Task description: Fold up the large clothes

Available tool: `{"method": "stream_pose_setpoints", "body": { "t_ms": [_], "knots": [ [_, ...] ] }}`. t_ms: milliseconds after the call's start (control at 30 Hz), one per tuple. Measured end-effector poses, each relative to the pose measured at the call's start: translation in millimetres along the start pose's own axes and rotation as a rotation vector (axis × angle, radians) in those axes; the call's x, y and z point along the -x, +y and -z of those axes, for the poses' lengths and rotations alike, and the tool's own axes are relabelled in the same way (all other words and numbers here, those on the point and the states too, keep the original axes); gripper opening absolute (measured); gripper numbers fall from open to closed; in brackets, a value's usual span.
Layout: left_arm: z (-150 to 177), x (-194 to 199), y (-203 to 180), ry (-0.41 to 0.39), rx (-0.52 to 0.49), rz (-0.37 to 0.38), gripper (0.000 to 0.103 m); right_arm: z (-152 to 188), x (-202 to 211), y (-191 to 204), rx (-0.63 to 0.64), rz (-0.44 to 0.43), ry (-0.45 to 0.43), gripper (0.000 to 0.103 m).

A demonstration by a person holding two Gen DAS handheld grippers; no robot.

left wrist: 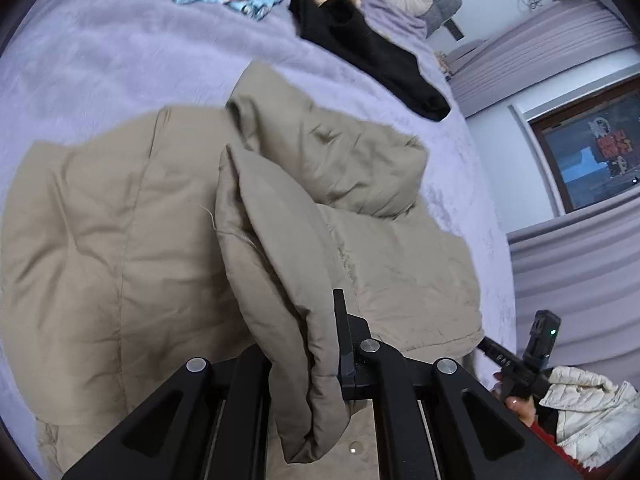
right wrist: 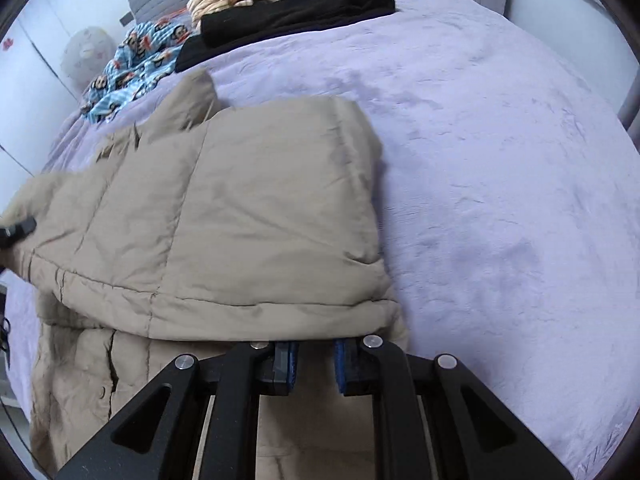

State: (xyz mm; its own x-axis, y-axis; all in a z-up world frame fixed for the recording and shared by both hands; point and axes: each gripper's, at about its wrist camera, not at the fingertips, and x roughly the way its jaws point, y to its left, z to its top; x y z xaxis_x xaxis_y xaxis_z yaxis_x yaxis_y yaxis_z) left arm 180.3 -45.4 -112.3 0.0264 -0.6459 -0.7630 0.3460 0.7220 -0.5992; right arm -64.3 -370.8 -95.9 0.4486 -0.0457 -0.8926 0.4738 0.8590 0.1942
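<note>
Lavender bedding (right wrist: pixel 500 160) is covered at its near edge by a puffy, quilted tan jacket (right wrist: pixel 224 216), partly folded over. One fold is pinched in the left hand-held gripper (left wrist: pixel 320 360); the hem is clamped by the right hand-held gripper (right wrist: pixel 314 364).

Your left gripper (left wrist: pixel 320 360) points steeply down with its jaws clamped on a fold of the tan jacket (left wrist: pixel 280 240). Your right gripper (right wrist: pixel 314 364) also tilts down, its blue pads (right wrist: pixel 290 364) nearly together, the jacket's folded edge lying over their tips.
</note>
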Motion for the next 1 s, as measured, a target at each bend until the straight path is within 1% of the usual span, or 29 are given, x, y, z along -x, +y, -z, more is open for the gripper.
{"method": "stream_pose_setpoints", "body": {
  "t_ms": [33, 100, 200, 267, 300, 333, 367, 400, 433, 467, 500, 533, 567, 600, 633, 700, 733, 767, 800, 833, 900, 933, 1000],
  "knots": [
    [7, -11, 6, 0.018, -0.004, -0.024, 0.01, 0, -2, -12, -0.026, -0.037, 0.012, 0.01],
    [19, -30, 13, 0.042, -0.02, -0.082, 0.01, 2, -14, -24, -0.044, -0.052, 0.039, 0.01],
    [26, -35, 17, 0.028, -0.014, -0.097, 0.01, 5, -26, -27, -0.043, -0.061, 0.057, 0.01],
    [25, -34, 15, 0.029, -0.019, -0.107, 0.01, 5, -22, -28, -0.064, -0.081, 0.083, 0.016],
    [24, -34, 15, 0.031, -0.027, -0.114, 0.01, 6, -16, -27, -0.077, -0.094, 0.114, 0.026],
    [24, -34, 14, 0.033, -0.035, -0.121, 0.01, 8, -9, -25, -0.101, -0.12, 0.148, 0.047],
    [24, -35, 13, 0.034, -0.041, -0.128, 0.01, 11, 2, -22, -0.121, -0.181, 0.168, 0.055],
    [23, -37, 12, 0.035, -0.044, -0.134, 0.01, 12, 14, -15, -0.12, -0.253, 0.161, 0.058],
    [24, -38, 12, 0.034, -0.045, -0.137, 0.01, 9, 23, -7, -0.103, -0.303, 0.142, 0.058],
    [23, -39, 11, 0.033, -0.043, -0.139, 0.01, 5, 33, 0, -0.076, -0.329, 0.122, 0.058],
    [24, -38, 12, 0.031, -0.042, -0.141, 0.01, -4, 40, 4, -0.049, -0.33, 0.095, 0.058],
    [24, -38, 11, 0.03, -0.041, -0.143, 0.01, -12, 43, 7, -0.042, -0.331, 0.077, 0.054],
    [24, -39, 8, 0.028, -0.04, -0.146, 0.01, -23, 41, 8, -0.043, -0.345, 0.056, 0.046],
    [24, -40, 7, 0.026, -0.041, -0.148, 0.01, -34, 35, 10, -0.042, -0.353, 0.049, 0.026],
    [24, -41, 8, 0.026, -0.043, -0.15, 0.01, -46, 26, 12, -0.037, -0.349, 0.056, 0.021],
    [25, -44, 8, 0.023, -0.046, -0.154, 0.01, -62, 1, 15, -0.014, -0.322, 0.07, 0.021],
    [25, -44, 7, 0.022, -0.047, -0.153, 0.01, -65, -10, 13, 0.012, -0.271, 0.076, 0.021],
    [24, -44, 7, 0.02, -0.045, -0.152, 0.01, -69, -23, 14, 0.045, -0.189, 0.081, 0.02],
    [24, -44, 6, 0.021, -0.041, -0.153, 0.013, -71, -38, 8, 0.057, -0.113, 0.086, 0.013],
    [25, -42, 6, 0.021, -0.039, -0.154, 0.014, -73, -53, -4, 0.025, -0.097, 0.096, 0.007],
    [24, -32, 7, 0.016, -0.042, -0.178, 0.014, -71, -68, -31, -0.115, -0.142, 0.099, 0.001],
    [24, -25, 8, 0.005, -0.045, -0.195, 0.017, -68, -68, -40, -0.164, -0.172, 0.092, 0.001],
    [25, -3, 13, -0.038, -0.048, -0.278, 0.018, -62, -65, -45, -0.192, -0.19, 0.086, 0.001]
  ]
}}
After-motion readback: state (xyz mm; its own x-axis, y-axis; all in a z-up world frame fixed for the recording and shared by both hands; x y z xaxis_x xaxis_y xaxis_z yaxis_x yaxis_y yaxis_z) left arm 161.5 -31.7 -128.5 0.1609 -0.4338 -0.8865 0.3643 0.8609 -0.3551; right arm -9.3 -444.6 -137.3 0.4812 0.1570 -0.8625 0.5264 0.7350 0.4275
